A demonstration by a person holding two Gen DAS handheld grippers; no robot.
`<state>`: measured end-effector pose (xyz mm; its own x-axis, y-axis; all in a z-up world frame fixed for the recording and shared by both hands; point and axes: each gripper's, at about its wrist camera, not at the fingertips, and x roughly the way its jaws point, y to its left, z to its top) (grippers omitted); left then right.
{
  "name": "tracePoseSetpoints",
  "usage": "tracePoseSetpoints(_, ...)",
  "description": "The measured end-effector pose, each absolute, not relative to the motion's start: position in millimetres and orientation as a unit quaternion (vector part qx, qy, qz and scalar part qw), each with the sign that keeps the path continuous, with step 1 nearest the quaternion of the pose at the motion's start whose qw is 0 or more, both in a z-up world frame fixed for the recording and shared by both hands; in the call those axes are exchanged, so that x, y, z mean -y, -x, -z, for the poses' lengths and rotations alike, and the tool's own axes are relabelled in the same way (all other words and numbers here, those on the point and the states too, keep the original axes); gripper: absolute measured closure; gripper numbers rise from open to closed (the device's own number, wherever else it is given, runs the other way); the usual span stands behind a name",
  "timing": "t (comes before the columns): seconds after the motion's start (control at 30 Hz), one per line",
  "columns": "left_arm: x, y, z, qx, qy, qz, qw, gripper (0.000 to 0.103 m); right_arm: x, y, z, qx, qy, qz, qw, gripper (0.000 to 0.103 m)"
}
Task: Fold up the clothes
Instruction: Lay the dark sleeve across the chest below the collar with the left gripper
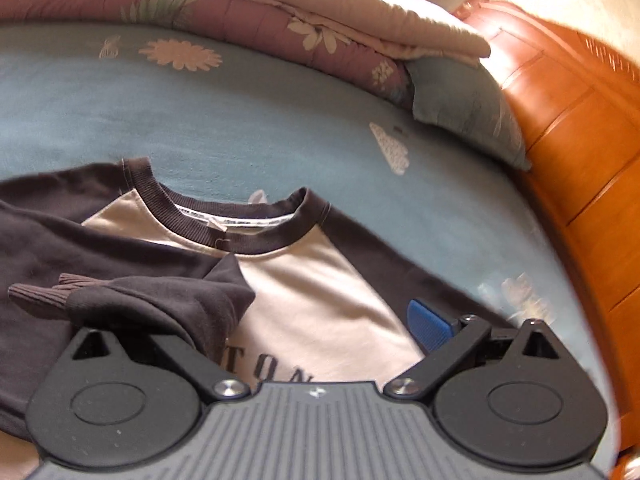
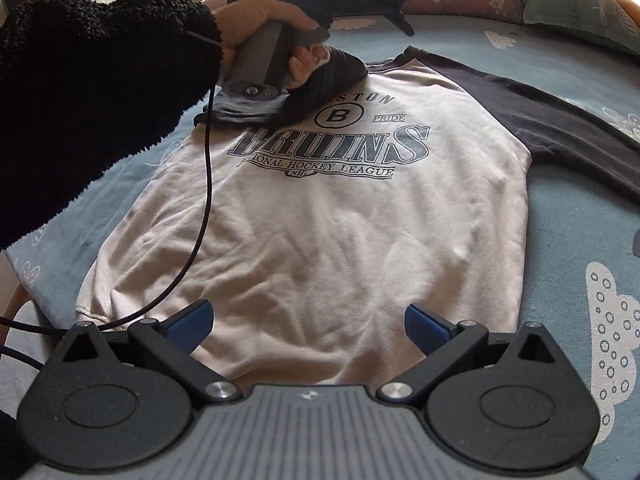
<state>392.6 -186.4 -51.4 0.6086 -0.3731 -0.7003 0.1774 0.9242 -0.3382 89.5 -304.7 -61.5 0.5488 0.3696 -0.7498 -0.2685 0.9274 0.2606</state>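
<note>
Warm daylight is washing in from the far side, glaring off the wooden headboard [image 1: 568, 128] and bleaching the folded quilt [image 1: 360, 12]. The bedsheet [image 2: 580, 208] is lying in soft, even shade. Edges are bending and smearing; the headboard side is blurring.

The dark sleeve [image 1: 152, 304] hides the left hand-held gripper's [image 1: 304, 332] left finger.

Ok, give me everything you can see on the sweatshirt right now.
The sweatshirt lies front up, flat and lightly wrinkled on the blue bedsheet. Soft cream body, dark sleeves and ribbed collar, dark Bruins hockey print across the chest. One sleeve stretches out flat; the other sleeve is folded over the chest, draped across the left gripper. The right gripper hovers open at the hem.
</note>
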Motion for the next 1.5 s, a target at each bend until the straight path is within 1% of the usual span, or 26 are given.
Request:
tracePoseSetpoints(0.13, 223, -376, 64, -0.424, -0.044, 0.13, 0.895, 0.005, 303, -89, 60, -0.443, -0.05, -0.178, 0.877, 0.0)
tracePoseSetpoints(0.27, 245, -364, 76, -0.462, -0.133, 0.158, 0.863, 0.005, 303, -86, 57, -0.442, -0.048, -0.172, 0.879, 0.0)
tracePoseSetpoints(0.4, 237, -361, 70, -0.507, -0.09, 0.177, 0.839, 0.005, 300, -83, 53, -0.442, -0.046, -0.167, 0.88, 0.0)
tracePoseSetpoints(0.5, 218, -357, 57, -0.537, -0.025, 0.218, 0.815, 0.005, 298, -82, 51, -0.44, -0.044, -0.167, 0.881, 0.0)
tracePoseSetpoints(0.57, 199, -353, 47, -0.556, 0.04, 0.248, 0.793, 0.005, 296, -81, 50, -0.439, -0.042, -0.169, 0.881, 0.0)
tracePoseSetpoints(0.67, 168, -347, 29, -0.558, 0.124, 0.281, 0.771, 0.005, 295, -80, 49, -0.438, -0.041, -0.171, 0.882, 0.0)
tracePoseSetpoints(0.77, 138, -347, 6, -0.526, 0.144, 0.279, 0.791, 0.003, 294, -82, 49, -0.438, -0.042, -0.174, 0.881, 0.0)
tracePoseSetpoints(0.83, 120, -356, 1, -0.51, 0.146, 0.249, 0.81, 0.002, 293, -84, 50, -0.439, -0.042, -0.175, 0.88, 0.0)
tracePoseSetpoints(0.97, 92, -382, 27, -0.522, 0.178, 0.185, 0.813, 0.002, 291, -87, 53, -0.44, -0.042, -0.177, 0.88, 0.0)
tracePoseSetpoints(1.1, 84, -394, 58, -0.531, 0.19, 0.156, 0.811, 0.002, 294, -90, 57, -0.444, -0.046, -0.173, 0.878, 0.0)
tracePoseSetpoints(1.2, 81, -402, 74, -0.539, 0.217, 0.15, 0.8, 0.003, 297, -92, 62, -0.451, -0.045, -0.164, 0.876, 0.0)
tracePoseSetpoints(1.33, 94, -407, 79, -0.541, 0.235, 0.158, 0.792, 0.003, 303, -96, 67, -0.454, -0.047, -0.152, 0.877, 0.0)
tracePoseSetpoints(1.5, 128, -412, 65, -0.521, 0.272, 0.217, 0.779, 0.002, 307, -97, 68, -0.456, -0.05, -0.145, 0.877, 0.0)
